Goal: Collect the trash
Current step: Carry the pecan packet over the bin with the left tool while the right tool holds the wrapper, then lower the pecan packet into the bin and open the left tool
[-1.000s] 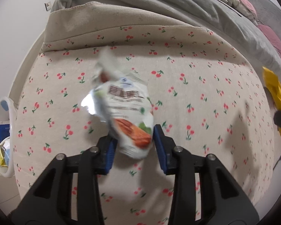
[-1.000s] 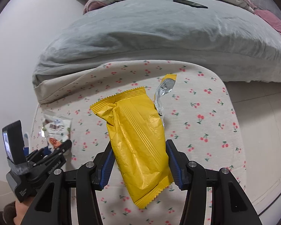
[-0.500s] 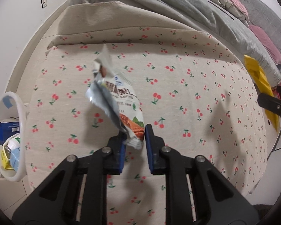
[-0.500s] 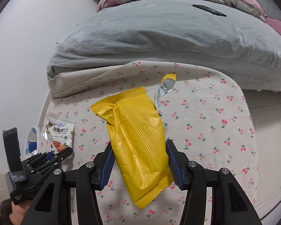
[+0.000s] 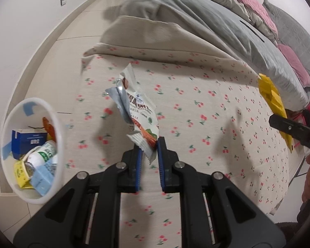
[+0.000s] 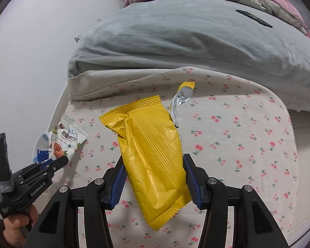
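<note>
My left gripper (image 5: 148,152) is shut on the lower corner of a white nut snack packet (image 5: 137,107) and holds it above the cherry-print cloth (image 5: 196,111); it also shows in the right wrist view (image 6: 66,138). My right gripper (image 6: 154,177) is shut on a yellow wrapper (image 6: 150,146), held above the cloth, with a torn silver strip (image 6: 180,101) hanging off its top edge. The yellow wrapper shows at the right edge of the left wrist view (image 5: 272,101). A white trash bin (image 5: 31,148) stands on the floor to the left of the cloth.
The bin holds a blue carton (image 5: 26,141), a small bottle (image 5: 42,155) and other scraps. A grey duvet (image 6: 186,41) and pink bedding (image 5: 254,6) lie beyond the cloth. Tiled floor (image 5: 68,31) runs along a white wall at left.
My left gripper has lifted the white packet and swung left toward the bin, which is now larger in view. My right gripper keeps hold of the yellow wrapper, little moved.
</note>
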`<act>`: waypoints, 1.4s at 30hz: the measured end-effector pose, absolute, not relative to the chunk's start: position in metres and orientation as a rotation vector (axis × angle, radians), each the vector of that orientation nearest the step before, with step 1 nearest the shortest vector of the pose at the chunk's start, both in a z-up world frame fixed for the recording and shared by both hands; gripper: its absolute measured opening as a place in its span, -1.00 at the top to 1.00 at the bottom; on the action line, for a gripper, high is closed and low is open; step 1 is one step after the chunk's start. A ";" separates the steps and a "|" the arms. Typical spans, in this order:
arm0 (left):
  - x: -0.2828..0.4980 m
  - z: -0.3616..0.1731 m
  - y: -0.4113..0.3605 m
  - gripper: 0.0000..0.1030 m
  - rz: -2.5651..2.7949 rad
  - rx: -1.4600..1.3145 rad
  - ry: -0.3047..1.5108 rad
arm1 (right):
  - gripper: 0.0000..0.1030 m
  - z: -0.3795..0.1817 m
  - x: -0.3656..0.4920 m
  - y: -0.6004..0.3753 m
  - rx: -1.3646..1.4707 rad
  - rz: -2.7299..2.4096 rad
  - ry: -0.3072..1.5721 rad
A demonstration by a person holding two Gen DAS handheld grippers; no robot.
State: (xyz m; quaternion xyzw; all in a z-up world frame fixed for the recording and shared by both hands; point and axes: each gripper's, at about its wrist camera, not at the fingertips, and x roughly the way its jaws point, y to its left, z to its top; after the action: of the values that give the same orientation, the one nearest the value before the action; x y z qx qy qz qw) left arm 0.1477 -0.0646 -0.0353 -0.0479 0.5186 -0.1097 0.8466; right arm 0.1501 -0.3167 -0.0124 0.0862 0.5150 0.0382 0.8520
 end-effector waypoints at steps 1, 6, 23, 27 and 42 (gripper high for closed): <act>0.148 -0.035 -0.061 0.70 -0.230 -0.108 1.090 | -0.05 -0.012 0.152 -0.313 0.179 0.086 1.085; 0.148 -0.030 -0.044 0.78 -0.224 -0.146 1.070 | -0.05 -0.014 0.159 -0.290 0.169 0.120 1.089; 0.139 -0.021 0.019 0.89 -0.189 -0.211 1.023 | -0.05 -0.022 0.179 -0.214 0.114 0.216 1.106; 0.134 -0.016 0.038 0.92 -0.183 -0.234 1.011 | -0.05 -0.026 0.183 -0.198 0.099 0.237 1.112; 0.129 -0.025 0.102 -0.12 -0.088 -0.287 1.048 | -0.05 -0.036 0.193 -0.138 0.049 0.320 1.130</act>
State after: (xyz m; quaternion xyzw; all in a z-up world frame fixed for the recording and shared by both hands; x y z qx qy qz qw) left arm 0.1288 0.1025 -0.0253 -0.1367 0.4984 -0.0419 0.8550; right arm 0.1929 -0.1382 -0.0362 0.0229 0.5329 0.1510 0.8323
